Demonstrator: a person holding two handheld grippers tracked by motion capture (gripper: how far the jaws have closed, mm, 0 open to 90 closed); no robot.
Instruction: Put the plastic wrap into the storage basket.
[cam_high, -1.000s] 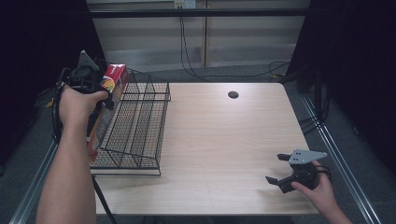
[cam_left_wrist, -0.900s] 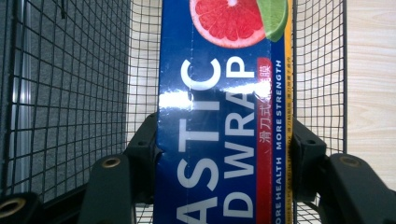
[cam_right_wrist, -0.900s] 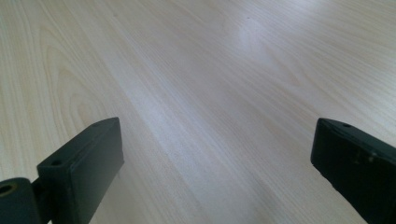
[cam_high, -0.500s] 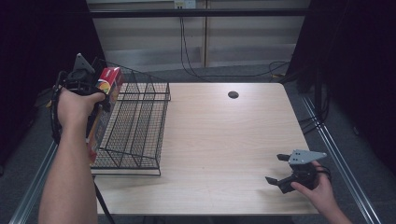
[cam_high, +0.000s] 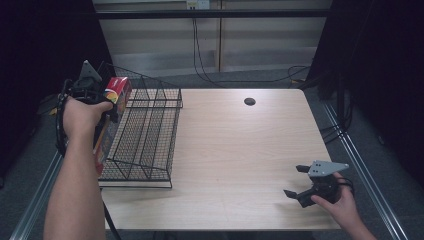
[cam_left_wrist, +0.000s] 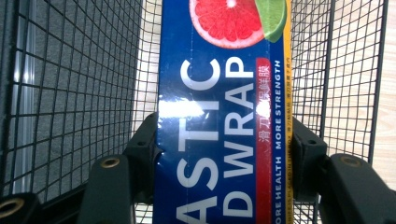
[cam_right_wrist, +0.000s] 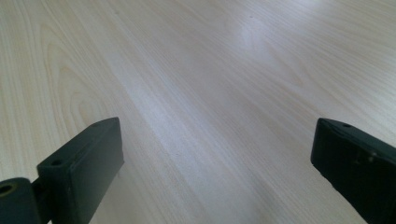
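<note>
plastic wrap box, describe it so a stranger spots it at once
Start at the black wire rack on the pale wooden table's left side. At its outer left edge, the left tongs clamp a long blue cardboard box, printed with white lettering and a grapefruit slice.

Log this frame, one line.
left claw: shut on plastic wrap box | at wire rack | right claw: open, idle

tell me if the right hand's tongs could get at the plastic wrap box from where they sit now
Probably not without a long move. The right tongs rest open near the table's front right corner, while the plastic wrap box is clamped in the left tongs at the wire rack on the far left.
</note>
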